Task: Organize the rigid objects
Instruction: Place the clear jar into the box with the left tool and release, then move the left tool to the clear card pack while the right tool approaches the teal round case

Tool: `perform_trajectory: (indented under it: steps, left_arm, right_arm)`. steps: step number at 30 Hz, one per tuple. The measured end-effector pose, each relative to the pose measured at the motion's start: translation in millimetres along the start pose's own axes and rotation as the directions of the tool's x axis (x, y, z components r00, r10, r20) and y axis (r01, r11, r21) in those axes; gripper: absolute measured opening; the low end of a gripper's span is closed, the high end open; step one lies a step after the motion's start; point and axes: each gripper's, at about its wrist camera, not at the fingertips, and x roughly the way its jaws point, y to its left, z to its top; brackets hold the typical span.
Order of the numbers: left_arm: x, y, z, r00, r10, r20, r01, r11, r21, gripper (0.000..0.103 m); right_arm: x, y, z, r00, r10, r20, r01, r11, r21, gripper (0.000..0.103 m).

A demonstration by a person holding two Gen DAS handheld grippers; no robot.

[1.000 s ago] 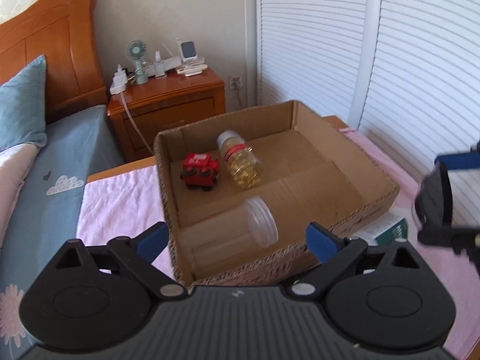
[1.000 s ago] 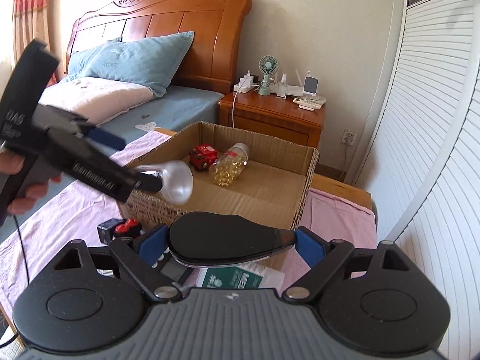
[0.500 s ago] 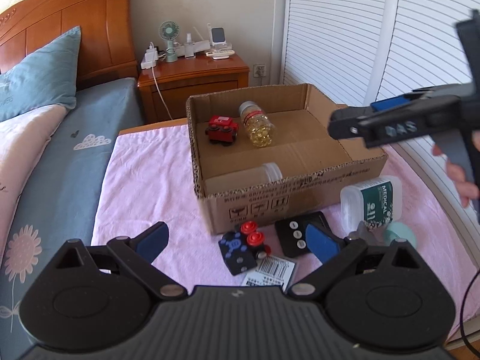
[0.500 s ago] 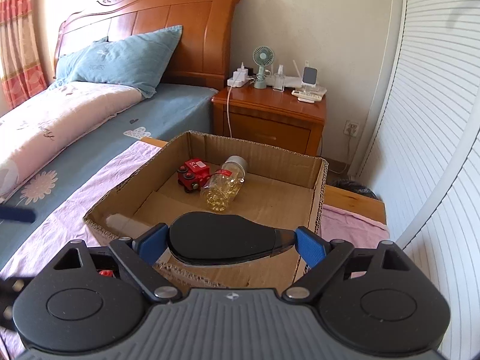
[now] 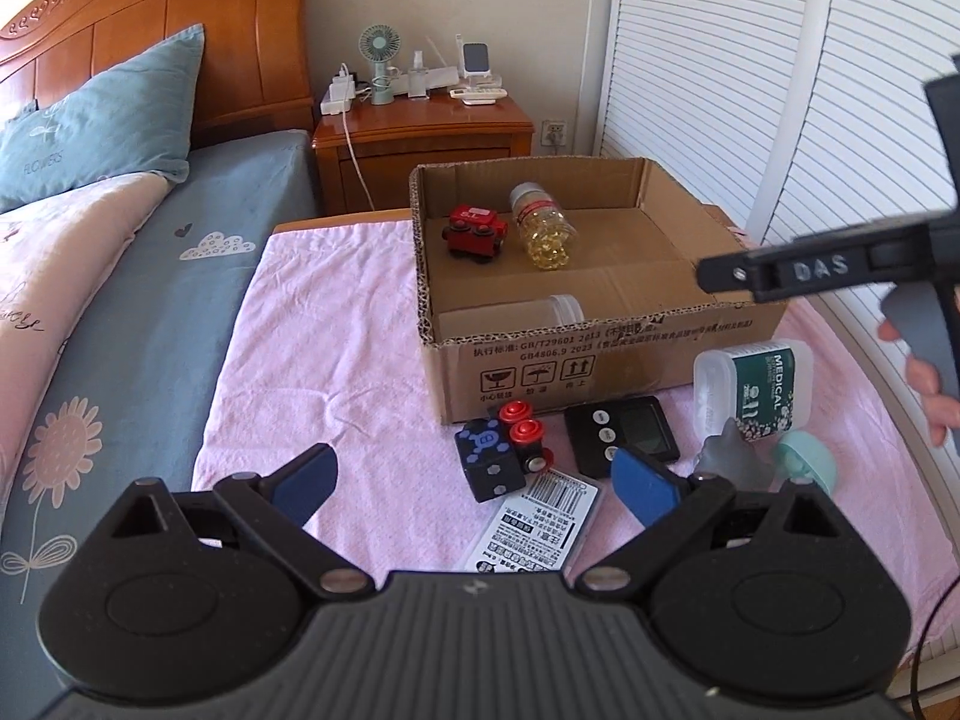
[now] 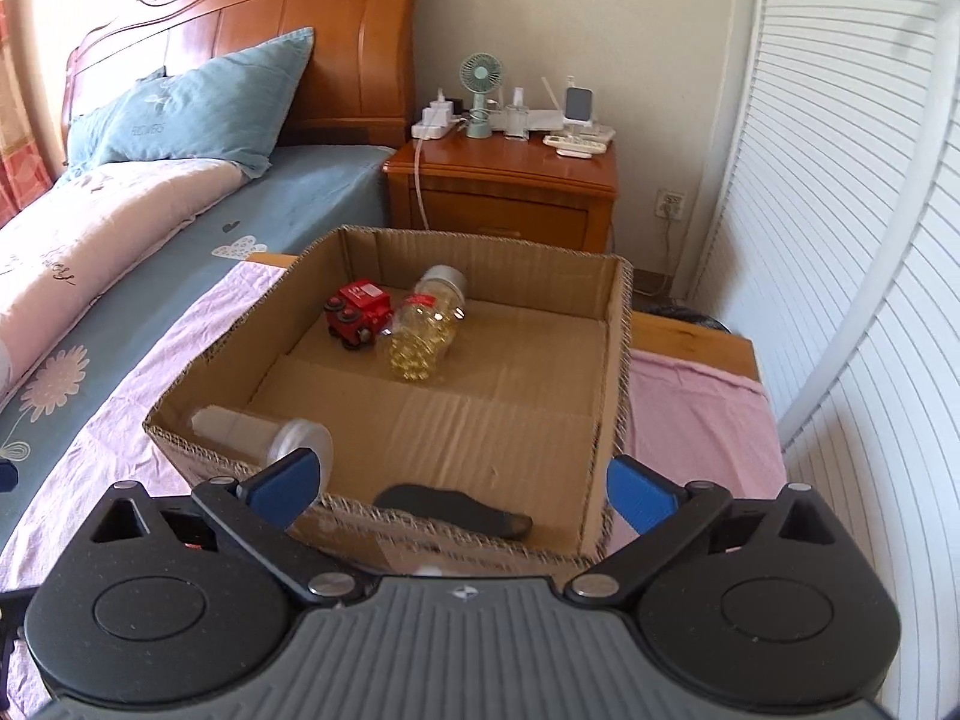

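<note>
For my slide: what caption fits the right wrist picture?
Open right gripper above the cardboard box, black object lying inside.

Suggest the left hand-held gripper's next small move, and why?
Probably lower the left hand-held gripper, empty with jaws wide, onto the black-and-red toy just ahead. It lies loose on the pink cloth outside the cardboard box.

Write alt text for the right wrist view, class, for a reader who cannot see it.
The open right gripper, jaws just opened, hovers over the near edge of a cardboard box, where a flat black object lies inside. The box also holds a red toy truck, a capsule bottle and a clear jar, both lying down.
</note>
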Motion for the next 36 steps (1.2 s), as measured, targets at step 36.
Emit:
perform_trajectory:
  steps: [36]
  left_arm:
    - [65,-3,-64,0.985,-0.023,-0.172,0.026,1.0,0.014,0.102]
  right_arm:
    - [-12,-19,-157,0.983,-0.127,-0.134,0.14,0.986,0.091,0.103]
